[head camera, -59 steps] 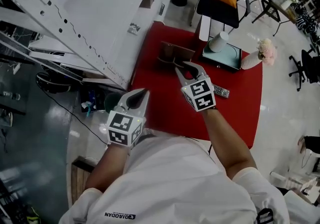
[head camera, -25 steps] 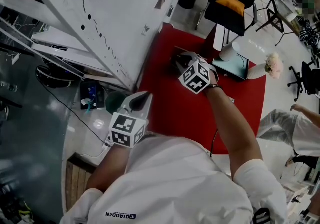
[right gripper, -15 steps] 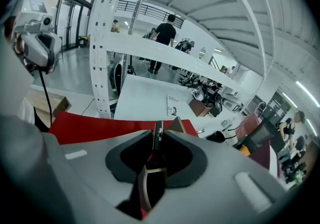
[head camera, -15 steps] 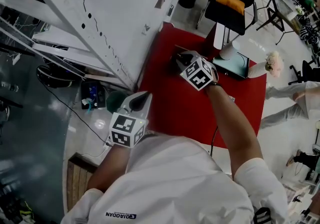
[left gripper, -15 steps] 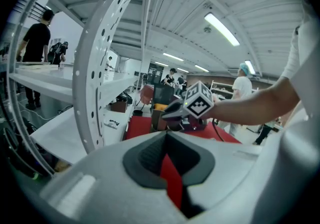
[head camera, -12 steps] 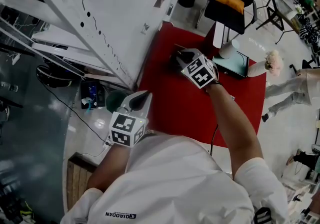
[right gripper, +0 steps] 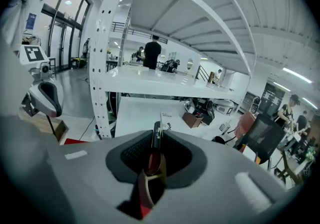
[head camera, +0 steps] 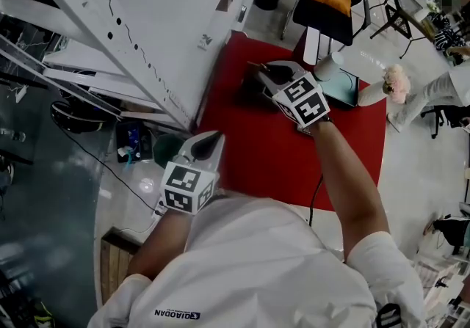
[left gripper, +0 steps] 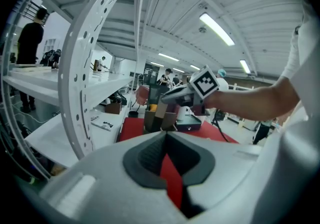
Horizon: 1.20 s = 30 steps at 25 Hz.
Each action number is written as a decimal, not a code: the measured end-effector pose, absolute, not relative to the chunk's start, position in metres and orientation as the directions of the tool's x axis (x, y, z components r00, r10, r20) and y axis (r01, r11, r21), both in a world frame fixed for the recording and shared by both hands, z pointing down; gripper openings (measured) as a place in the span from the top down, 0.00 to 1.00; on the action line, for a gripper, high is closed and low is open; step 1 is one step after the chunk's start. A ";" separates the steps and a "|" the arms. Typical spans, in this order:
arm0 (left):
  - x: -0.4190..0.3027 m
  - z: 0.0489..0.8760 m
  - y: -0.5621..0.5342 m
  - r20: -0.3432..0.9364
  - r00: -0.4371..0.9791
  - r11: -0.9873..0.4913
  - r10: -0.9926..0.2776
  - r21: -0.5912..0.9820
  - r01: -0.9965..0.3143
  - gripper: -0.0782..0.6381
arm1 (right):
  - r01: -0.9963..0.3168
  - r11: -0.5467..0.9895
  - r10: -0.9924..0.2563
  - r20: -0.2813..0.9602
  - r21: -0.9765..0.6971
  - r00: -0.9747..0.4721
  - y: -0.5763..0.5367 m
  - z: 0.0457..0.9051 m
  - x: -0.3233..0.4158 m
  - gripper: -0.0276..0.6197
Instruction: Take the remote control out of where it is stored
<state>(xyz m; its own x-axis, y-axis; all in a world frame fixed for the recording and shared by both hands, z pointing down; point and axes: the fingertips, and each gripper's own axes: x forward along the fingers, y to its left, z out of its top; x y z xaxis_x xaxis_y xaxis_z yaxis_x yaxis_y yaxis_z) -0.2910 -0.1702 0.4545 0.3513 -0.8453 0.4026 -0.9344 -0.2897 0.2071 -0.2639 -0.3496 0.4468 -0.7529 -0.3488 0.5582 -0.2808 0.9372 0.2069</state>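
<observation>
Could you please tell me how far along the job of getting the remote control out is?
Done: the right hand-held gripper is at the wooden holder on the red table. In hand: its jaws clamp the slim dark remote control, whose lower end seems to sit inside the holder. To do: lifting it clear. The left hand-held gripper, shut and empty, takes no part.

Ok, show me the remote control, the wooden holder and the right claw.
remote control (right gripper: 156, 134), right gripper view, upper end.
wooden holder (left gripper: 169, 120), left gripper view, front wall.
right claw (head camera: 263, 73), head view, between fingertips.
</observation>
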 end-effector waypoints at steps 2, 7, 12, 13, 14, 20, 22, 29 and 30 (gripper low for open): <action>-0.288 0.454 -0.171 0.400 0.356 -0.297 -0.844 0.205 -0.933 0.89 | -0.287 0.935 -0.353 0.539 0.207 -0.764 -0.345 0.437 -0.260 0.86; -0.280 0.453 -0.173 0.400 0.366 -0.310 -0.841 0.199 -0.930 0.89 | -0.310 0.928 -0.373 0.496 0.206 -0.784 -0.336 0.417 -0.245 0.86; -0.271 0.452 -0.178 0.394 0.376 -0.326 -0.838 0.190 -0.926 0.89 | -0.362 0.916 -0.400 0.464 0.174 -0.790 -0.331 0.406 -0.221 0.86; -0.269 0.452 -0.180 0.392 0.379 -0.329 -0.838 0.189 -0.925 0.89 | -0.378 0.911 -0.409 0.457 0.163 -0.789 -0.330 0.404 -0.215 0.86; -0.266 0.452 -0.181 0.390 0.381 -0.332 -0.838 0.190 -0.924 0.89 | -0.396 0.906 -0.419 0.450 0.148 -0.789 -0.329 0.403 -0.208 0.86; -0.243 0.456 -0.188 0.397 0.414 -0.367 -0.819 0.190 -0.910 0.89 | -0.493 0.868 -0.468 0.426 0.058 -0.774 -0.321 0.408 -0.161 0.86; -0.234 0.456 -0.191 0.399 0.430 -0.387 -0.810 0.187 -0.903 0.89 | -0.520 0.853 -0.488 0.425 0.046 -0.762 -0.319 0.413 -0.144 0.86; -0.201 0.460 -0.199 0.419 0.475 -0.446 -0.774 0.173 -0.878 0.89 | -0.627 0.777 -0.553 0.415 -0.058 -0.723 -0.313 0.432 -0.085 0.86; -0.196 0.461 -0.200 0.423 0.482 -0.454 -0.768 0.171 -0.874 0.89 | -0.644 0.762 -0.564 0.413 -0.076 -0.715 -0.312 0.436 -0.077 0.86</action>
